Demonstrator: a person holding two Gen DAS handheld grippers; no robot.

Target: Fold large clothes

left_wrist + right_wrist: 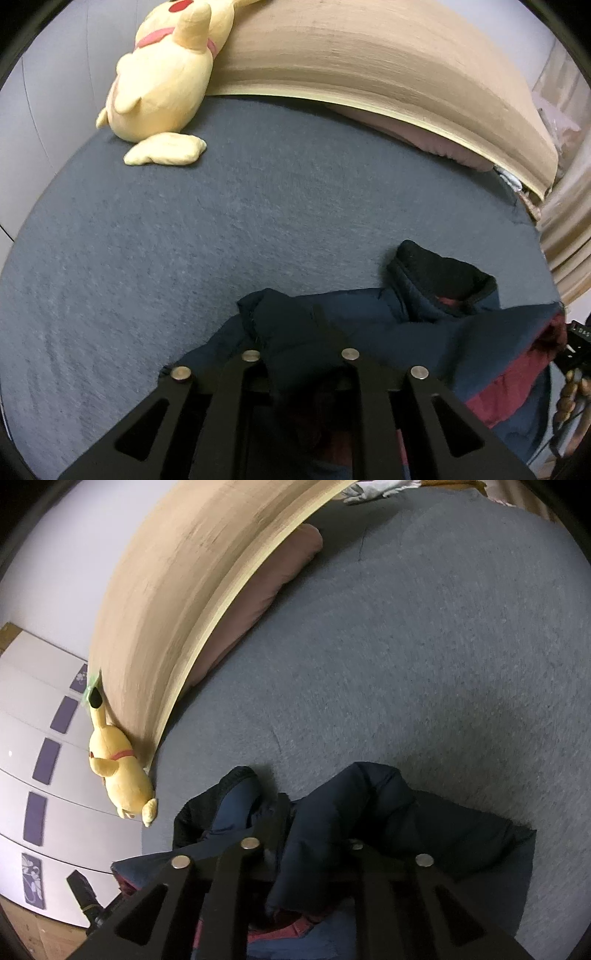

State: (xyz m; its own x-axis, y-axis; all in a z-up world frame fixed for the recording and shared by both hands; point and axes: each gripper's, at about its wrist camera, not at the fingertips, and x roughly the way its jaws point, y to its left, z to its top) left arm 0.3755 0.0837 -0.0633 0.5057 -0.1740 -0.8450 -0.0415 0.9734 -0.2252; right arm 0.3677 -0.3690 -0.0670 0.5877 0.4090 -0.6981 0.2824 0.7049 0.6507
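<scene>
A navy padded jacket (424, 332) with a black collar (439, 269) and dark red lining lies at the near edge of the grey-blue bed (221, 221). My left gripper (301, 354) is shut on a fold of the jacket, which bunches up between its fingers. In the right wrist view the same jacket (388, 812) is bunched, with the collar (207, 805) to the left. My right gripper (303, 845) is shut on another navy fold. The fingertips of both are hidden in the fabric.
A yellow plush toy (166, 81) leans on the wooden headboard (369, 62) at the far side; it also shows in the right wrist view (118, 771). A pink pillow (266, 590) lies along the headboard. White drawers (44, 775) stand beside the bed.
</scene>
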